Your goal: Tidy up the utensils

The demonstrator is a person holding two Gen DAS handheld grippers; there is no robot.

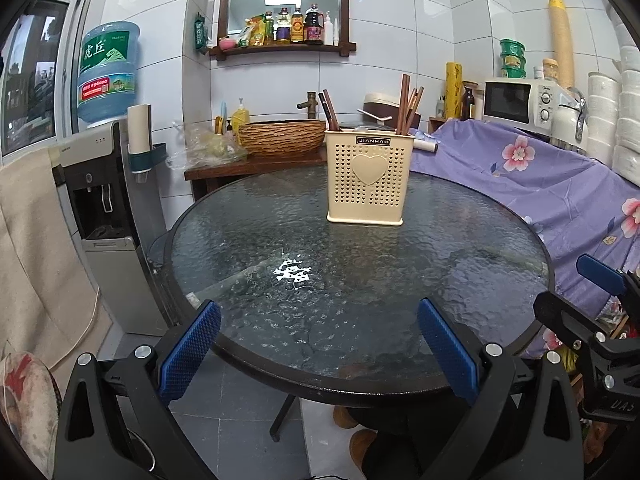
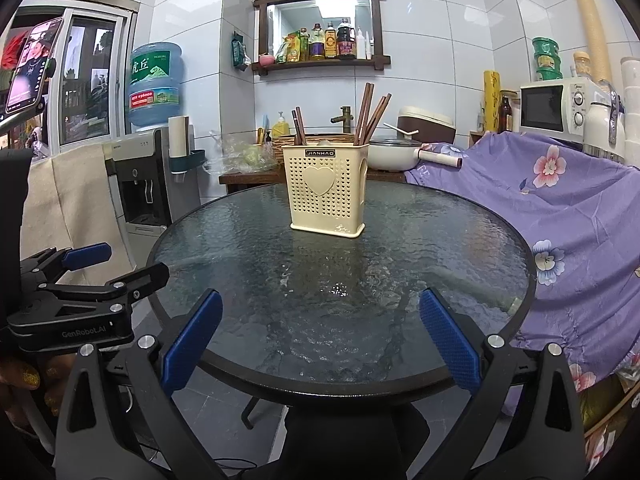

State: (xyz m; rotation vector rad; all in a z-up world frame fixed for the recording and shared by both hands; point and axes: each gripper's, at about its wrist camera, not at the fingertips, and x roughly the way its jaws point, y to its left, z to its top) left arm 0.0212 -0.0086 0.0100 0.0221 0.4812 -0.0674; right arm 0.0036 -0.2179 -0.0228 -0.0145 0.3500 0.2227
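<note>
A round table with a rippled glass top and dark rim stands in a white-tiled kitchen corner. Nearest the cameras, both grippers hover at the table's near edge. The left gripper has its blue-padded fingers spread wide with nothing between them; only bare glass shows in the gap. The right gripper is likewise wide apart and holds nothing, and it sits just beside the left one, each visible at the edge of the other's view.

Farther in, past the middle of the table and well apart from both sets of fingers, a cream perforated utensil holder with a heart on its front stands upright. Brown chopsticks stick up out of it, a larger bunch on its right side and a few on its left. The holder lies straight ahead of the left gripper's gap, and slightly left of centre for the right.

Behind the table are a wooden counter with a woven basin, a water dispenser to the left, and a microwave above a purple floral cloth to the right.
</note>
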